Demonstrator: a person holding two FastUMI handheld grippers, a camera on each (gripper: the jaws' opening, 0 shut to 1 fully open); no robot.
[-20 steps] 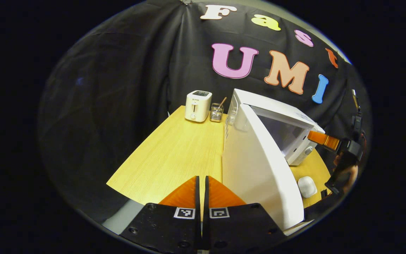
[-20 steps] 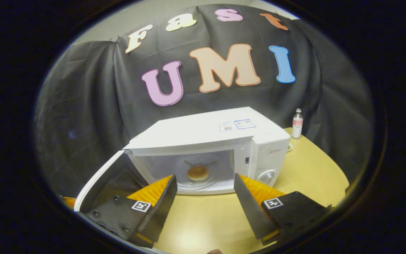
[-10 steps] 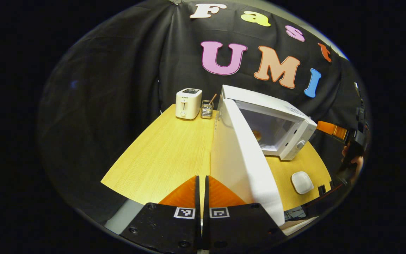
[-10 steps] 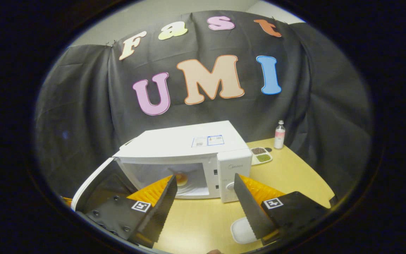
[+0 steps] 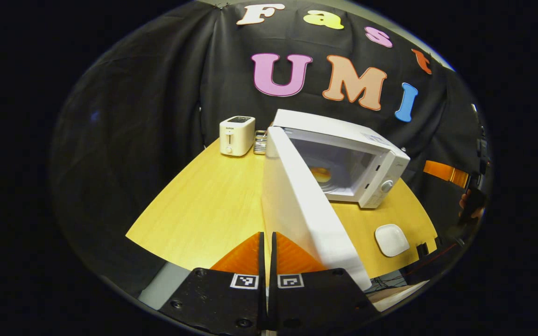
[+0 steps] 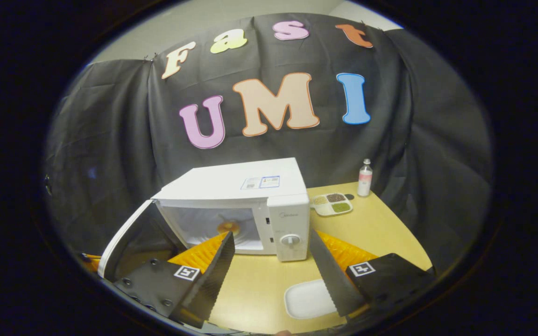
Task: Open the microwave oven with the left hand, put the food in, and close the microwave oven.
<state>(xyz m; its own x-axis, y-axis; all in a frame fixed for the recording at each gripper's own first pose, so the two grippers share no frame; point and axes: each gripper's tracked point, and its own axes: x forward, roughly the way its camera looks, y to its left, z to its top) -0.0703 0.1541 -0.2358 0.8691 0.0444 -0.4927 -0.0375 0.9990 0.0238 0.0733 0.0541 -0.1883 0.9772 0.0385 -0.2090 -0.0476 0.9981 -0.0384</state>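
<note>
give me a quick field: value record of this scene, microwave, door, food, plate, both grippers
microwave: white microwave on the wooden table
door: door swung open
food: round bun inside the cavity
plate: white plate on the table in front, empty
left gripper: left gripper fingers together, holding nothing, beside the door's outer face
right gripper: right gripper fingers spread, empty

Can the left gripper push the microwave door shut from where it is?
Probably yes. The left gripper, fingers together, sits just beside the open microwave door, on its outer face, with nothing between them.
</note>
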